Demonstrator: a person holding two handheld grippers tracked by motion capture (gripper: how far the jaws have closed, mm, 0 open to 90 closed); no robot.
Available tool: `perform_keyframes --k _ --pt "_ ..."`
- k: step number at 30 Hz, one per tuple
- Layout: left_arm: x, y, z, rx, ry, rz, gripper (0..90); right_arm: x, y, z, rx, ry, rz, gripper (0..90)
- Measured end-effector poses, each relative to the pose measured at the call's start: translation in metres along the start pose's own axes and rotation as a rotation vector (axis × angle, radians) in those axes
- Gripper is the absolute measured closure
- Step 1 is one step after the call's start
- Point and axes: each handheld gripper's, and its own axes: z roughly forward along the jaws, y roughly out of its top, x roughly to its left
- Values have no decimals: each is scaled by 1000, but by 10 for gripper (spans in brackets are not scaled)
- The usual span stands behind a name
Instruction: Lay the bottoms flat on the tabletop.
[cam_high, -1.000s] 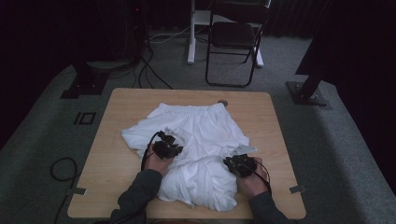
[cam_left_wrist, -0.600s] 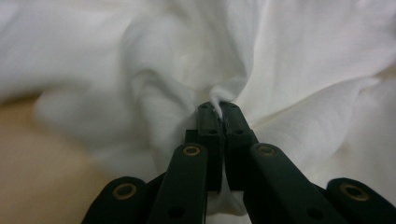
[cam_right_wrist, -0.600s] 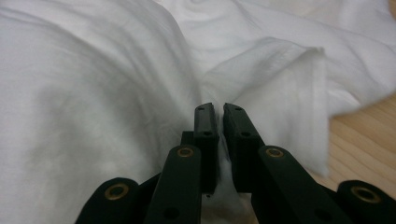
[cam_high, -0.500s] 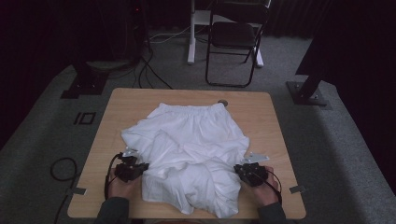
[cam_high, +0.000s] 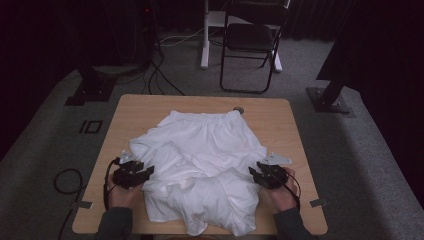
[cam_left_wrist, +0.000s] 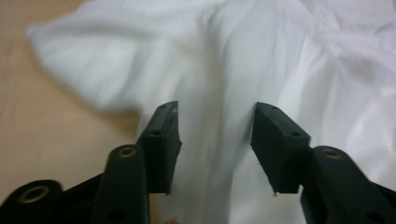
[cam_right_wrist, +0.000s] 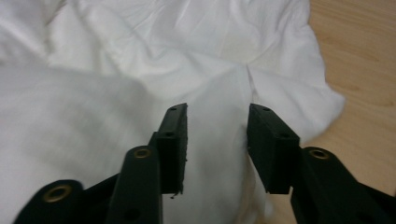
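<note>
White garment (cam_high: 200, 170) lies rumpled mid-table (cam_high: 150, 107), near half bunched, fold unfinished; left gripper (cam_high: 145, 174) and right gripper (cam_high: 254, 175) at its side edges, jaws just opened about halfway, gripping nothing.

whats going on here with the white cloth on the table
A person is working a rumpled white garment on a wooden table with a gripper in each hand. The left gripper sits at the garment's left edge, the right gripper at its right edge. Both have just opened their jaws; cloth lies between them, but the pads do not pinch it. The garment is still bunched at the near side.
</note>
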Motion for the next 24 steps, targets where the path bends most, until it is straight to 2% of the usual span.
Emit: perform_keyframes --k 2,5,6,7,8,9,11,14,16,19,21,22,23,24 --pt "-4 8 15 13 -1 -3 436 0 6 11 12 -9 19 511" --pt "-9 13 39 62 15 14 391 -1 11 31 45 -42 10 468" --pt "-9 13 45 79 -7 14 452 -3 11 38 60 -46 14 471" --pt "-10 12 50 95 -30 19 598 -5 11 45 78 -34 21 505" --pt "-11 11 51 103 -33 31 731 -7 11 51 96 -19 24 609" --pt "-12 10 50 107 -23 48 819 -8 10 53 107 -17 26 709" --pt "-9 7 43 102 -22 37 877 -9 7 50 119 -31 32 854" --pt "6 -1 25 98 11 11 883 -14 -2 33 123 -68 27 888" --pt "20 -9 14 108 53 -14 882 -19 -9 22 126 -82 41 889" --pt "40 -23 3 130 114 -60 876 -29 -23 5 140 -110 64 889" --pt "49 -29 -1 143 140 -95 854 -35 -31 -2 153 -133 82 889" --pt "51 -30 -3 144 149 -104 817 -38 -33 -5 157 -144 87 889" --pt "51 -30 -5 134 155 -108 740 -39 -35 -8 158 -149 98 884" --pt "49 -29 -8 113 156 -103 666 -40 -35 -10 150 -140 106 836"
